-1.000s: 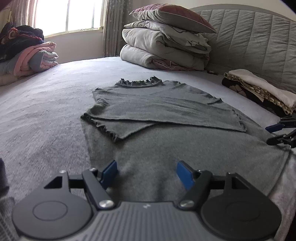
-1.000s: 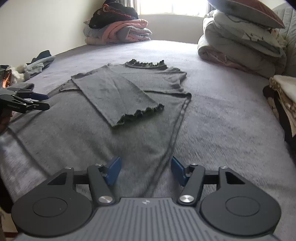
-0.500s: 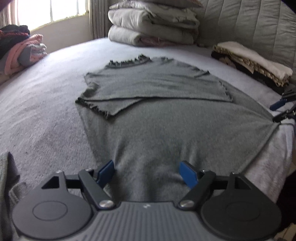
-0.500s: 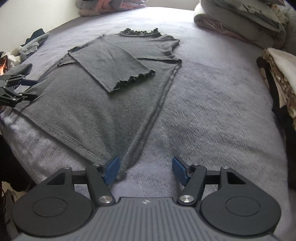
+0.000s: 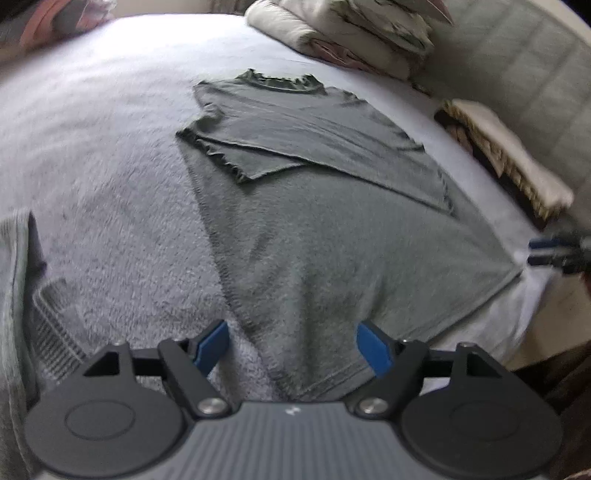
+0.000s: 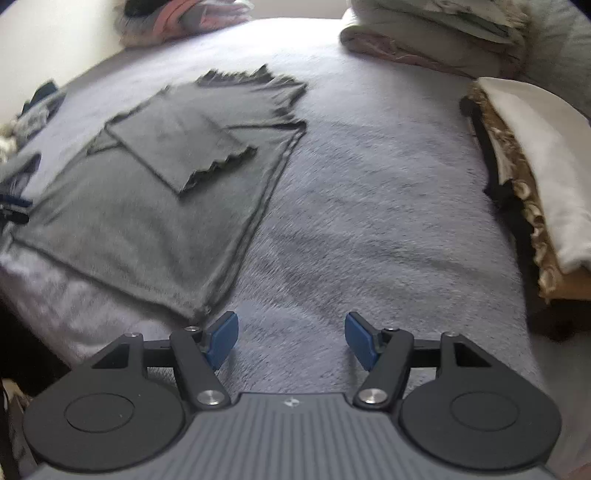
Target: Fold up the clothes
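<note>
A grey ruffle-trimmed shirt (image 5: pixel 332 229) lies flat on the bed, both sleeves folded in across its chest. In the left wrist view my left gripper (image 5: pixel 291 336) hovers over the shirt's near left hem corner. Its jaws are closing slightly and the blue pads (image 5: pixel 212 341) press on nothing. In the right wrist view the shirt (image 6: pixel 147 206) lies to the left. My right gripper (image 6: pixel 290 328) stands open over bare bedspread just right of the near hem corner. Each gripper shows at the other view's edge: the right gripper (image 5: pixel 546 253) and the left gripper (image 6: pixel 14 208).
Folded duvets (image 5: pixel 351 33) are stacked by the quilted headboard (image 5: pixel 517 74). A pile of folded clothes (image 6: pixel 535 166) sits at the bed's right side, and another pile (image 6: pixel 184 18) lies far back. Grey fabric (image 5: pixel 14 295) lies at the left. The bed's edge (image 5: pixel 517 325) runs under the hem.
Both grippers have drawn back toward the shirt's hem, risen and tipped downward, so the bed's near edge now shows. The shirt lies as before.
</note>
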Motion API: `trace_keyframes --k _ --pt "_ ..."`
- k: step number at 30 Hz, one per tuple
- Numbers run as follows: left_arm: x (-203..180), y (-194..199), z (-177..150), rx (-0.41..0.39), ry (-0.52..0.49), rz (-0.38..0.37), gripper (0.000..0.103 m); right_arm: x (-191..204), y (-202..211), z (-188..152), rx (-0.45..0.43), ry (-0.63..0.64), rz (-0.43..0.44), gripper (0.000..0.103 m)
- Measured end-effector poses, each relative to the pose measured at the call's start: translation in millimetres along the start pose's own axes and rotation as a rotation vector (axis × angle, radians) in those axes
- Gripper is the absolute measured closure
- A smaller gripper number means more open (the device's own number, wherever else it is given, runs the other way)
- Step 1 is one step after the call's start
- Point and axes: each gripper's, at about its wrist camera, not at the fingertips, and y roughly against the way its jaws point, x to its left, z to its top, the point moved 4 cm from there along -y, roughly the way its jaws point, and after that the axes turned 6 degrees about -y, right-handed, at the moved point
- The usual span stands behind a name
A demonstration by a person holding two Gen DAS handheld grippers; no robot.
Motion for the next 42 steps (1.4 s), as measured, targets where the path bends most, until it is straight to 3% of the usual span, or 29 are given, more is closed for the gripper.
trace_keyframes --k 4,14,25,36,42 --pt "6 0 2 0.002 0.049 -0.026 0.031 -4 2 4 -0.018 -0.028 0.009 0.037" --pt "4 -1 1 0.024 0.052 -0.073 0.044 10 -2 6 0.001 0.014 0.07 0.039" --pt "3 0 -1 0.032 0.049 -0.073 0.055 22 -3 7 0.005 0.041 0.112 0.043" --pt "6 -1 21 0.001 0.064 -0.043 0.049 17 -10 27 -0.034 -0.019 0.096 0.043" --pt "9 -11 37 -0.01 0.066 -0.004 0.035 14 -27 44 -0.041 -0.081 0.106 0.043"
